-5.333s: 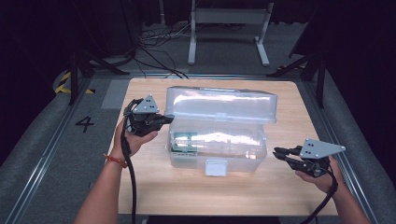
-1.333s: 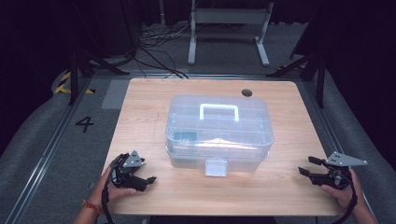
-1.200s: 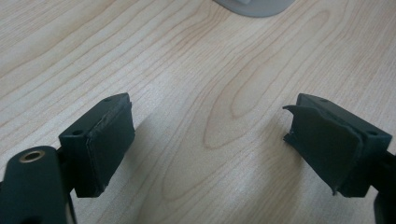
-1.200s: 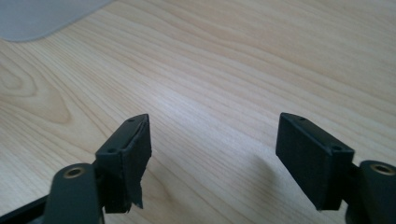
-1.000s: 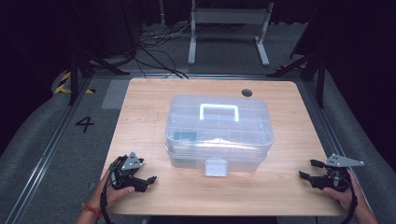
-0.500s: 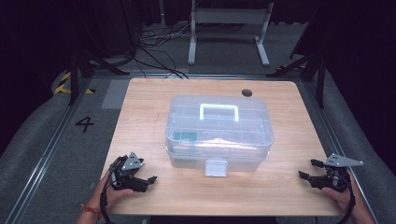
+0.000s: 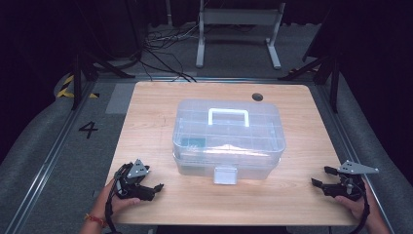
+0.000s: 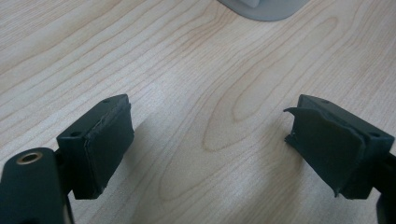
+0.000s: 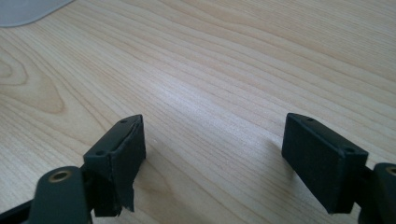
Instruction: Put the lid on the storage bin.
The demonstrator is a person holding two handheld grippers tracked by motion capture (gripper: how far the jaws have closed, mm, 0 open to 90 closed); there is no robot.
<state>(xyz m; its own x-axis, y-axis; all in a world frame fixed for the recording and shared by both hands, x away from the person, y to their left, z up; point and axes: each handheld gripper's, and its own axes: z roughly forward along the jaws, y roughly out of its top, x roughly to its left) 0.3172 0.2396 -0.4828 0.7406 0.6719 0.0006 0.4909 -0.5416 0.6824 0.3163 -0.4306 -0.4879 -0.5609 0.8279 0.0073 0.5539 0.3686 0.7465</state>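
A clear plastic box point(image 7: 228, 139) with a white handle point(image 7: 229, 117) and a front latch point(image 7: 225, 175) stands shut in the middle of the wooden table point(image 7: 156, 102). My left gripper point(image 7: 155, 188) rests near the front left corner, held by a hand, jaws open over bare wood point(image 8: 205, 140). My right gripper point(image 7: 317, 182) lies at the front right edge, also open with nothing between its jaws point(image 9: 212, 140). Both point inward toward the box and stand well apart from it.
A small dark hole point(image 7: 257, 96) sits in the tabletop behind the box. A metal stand point(image 7: 238, 29) and cables point(image 7: 160, 44) lie on the floor beyond the table. A painted "4" point(image 7: 88, 129) marks the floor at left.
Several seconds ago the box lid stood up with both grippers beside the box; it is shut now. Over the last second nothing has visibly moved.
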